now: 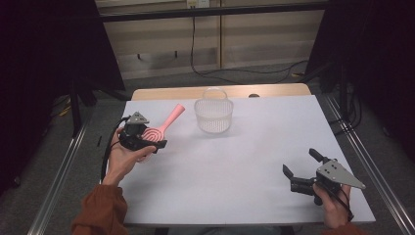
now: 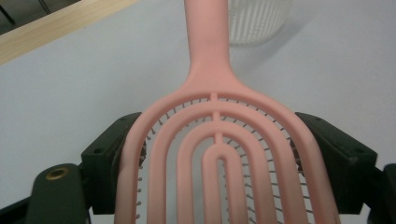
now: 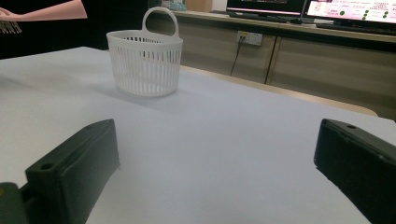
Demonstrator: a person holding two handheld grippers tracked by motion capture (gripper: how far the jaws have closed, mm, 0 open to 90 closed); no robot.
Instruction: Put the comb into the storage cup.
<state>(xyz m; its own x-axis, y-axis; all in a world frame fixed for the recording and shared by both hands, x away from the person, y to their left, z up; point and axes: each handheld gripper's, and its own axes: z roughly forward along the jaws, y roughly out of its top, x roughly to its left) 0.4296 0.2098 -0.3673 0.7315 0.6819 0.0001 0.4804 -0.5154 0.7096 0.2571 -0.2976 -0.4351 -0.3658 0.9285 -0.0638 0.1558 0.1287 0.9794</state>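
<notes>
Left claw (image 1: 147, 139) is clamped on a pink brush (image 1: 161, 129), jaws pressing both outer edges of the brush head. The brush sits at the left side of the white worktop (image 1: 235, 161), held above it, the handle pointing away from the person toward the basket (image 1: 214, 115).

Brush look: all one salmon-pink plastic, matte. Head is wide and rounded, vented, made of nested arches with open slots between them and a short rib running down the middle. Thin dark bristles with small tips show through the slots in the left claw view, so the back of the head faces that camera. The handle is flat and straight, narrowing where it meets the head, with a rounded end. In the left claw view the handle tip runs out of frame at the top.

Basket is white, slatted, oval, with one loop handle upright; it stands near the far middle of the worktop, apart from the brush.

Right claw (image 1: 302, 171) rests low over the near right of the worktop, jaws spread wide, nothing between them, well apart from brush and basket.
</notes>
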